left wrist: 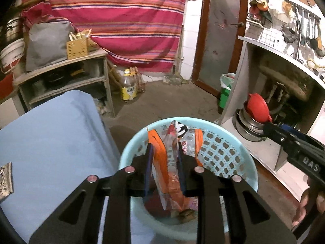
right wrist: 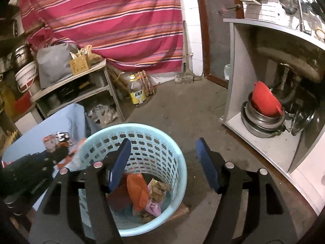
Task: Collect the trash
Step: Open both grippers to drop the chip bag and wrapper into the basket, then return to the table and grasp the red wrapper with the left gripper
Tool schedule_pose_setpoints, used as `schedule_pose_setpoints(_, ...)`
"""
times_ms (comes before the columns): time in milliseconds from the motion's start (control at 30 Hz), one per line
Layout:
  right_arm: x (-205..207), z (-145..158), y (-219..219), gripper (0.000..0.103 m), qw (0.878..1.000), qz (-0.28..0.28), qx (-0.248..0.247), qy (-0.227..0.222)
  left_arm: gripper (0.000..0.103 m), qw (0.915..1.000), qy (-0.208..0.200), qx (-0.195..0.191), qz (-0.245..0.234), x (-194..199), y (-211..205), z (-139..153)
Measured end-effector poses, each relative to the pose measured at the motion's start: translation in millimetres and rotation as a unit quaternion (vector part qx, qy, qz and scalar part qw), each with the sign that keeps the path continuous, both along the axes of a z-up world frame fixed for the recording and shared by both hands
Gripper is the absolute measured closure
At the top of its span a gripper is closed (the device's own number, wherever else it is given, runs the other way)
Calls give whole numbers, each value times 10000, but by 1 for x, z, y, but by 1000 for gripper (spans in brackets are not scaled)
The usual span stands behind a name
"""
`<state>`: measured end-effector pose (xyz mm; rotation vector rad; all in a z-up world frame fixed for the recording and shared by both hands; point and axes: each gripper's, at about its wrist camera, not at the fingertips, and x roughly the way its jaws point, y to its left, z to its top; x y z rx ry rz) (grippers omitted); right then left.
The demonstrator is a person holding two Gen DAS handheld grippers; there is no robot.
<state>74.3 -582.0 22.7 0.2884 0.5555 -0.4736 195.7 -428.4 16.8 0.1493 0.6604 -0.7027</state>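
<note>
My left gripper is shut on an orange and clear snack wrapper and holds it upright over the light blue perforated basket. The right wrist view shows that basket from above with several wrappers lying at its bottom. My right gripper is open and empty above the basket's rim. The left gripper and its wrapper appear at the left edge of that view.
A table with a blue cloth stands left of the basket. A cabinet with stacked steel pots and a red strainer is at the right. A shelf, a yellow-labelled bottle and a green bin stand farther back.
</note>
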Motion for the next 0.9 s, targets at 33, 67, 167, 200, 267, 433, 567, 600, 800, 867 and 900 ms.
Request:
schedule_pose_setpoints(33,-1,0,-2,35,10000,-27,3,-9,67,9999,76,47,-49,2,-5,-1)
schedule_pose_setpoints(67,-3,0,-3,34,10000,-53,6,-12,50,9999,113,77,-55,4,-8,-1)
schedule_pose_setpoints(167,-9,0,-10,34,9998,-161,137,-62,37,9999,53,103,-66,4,-9,0)
schedule_pose_setpoints(200,-9,-1,-12,34,9997,-182,169,-72,37,9999,51,154,-61,4,-9,-1)
schedule_pose_setpoints(267,-11,0,-14,32,9995,-214,204,-83,37,9998,93,198,-31,5,-3,-2)
schedule_pose_setpoints(433,-9,0,-13,23,9995,-171,231,-102,24,9993,-80,170,317,8,42,5)
schedule_pose_setpoints(567,4,7,8,18,9999,32,115,-105,24,9976,-169,249,616,14,90,8)
schedule_pose_setpoints(600,10,8,16,16,9999,91,85,-111,24,9968,-223,278,711,15,106,11)
schedule_pose_setpoints(800,39,6,66,7,9988,484,-59,-42,12,9873,-697,425,1360,12,204,29)
schedule_pose_setpoints(867,48,4,83,5,9982,590,-85,-18,12,9833,-809,455,1567,13,239,33)
schedule_pose_setpoints(900,53,2,93,5,9977,669,-76,-16,12,9818,-819,466,1652,15,255,34)
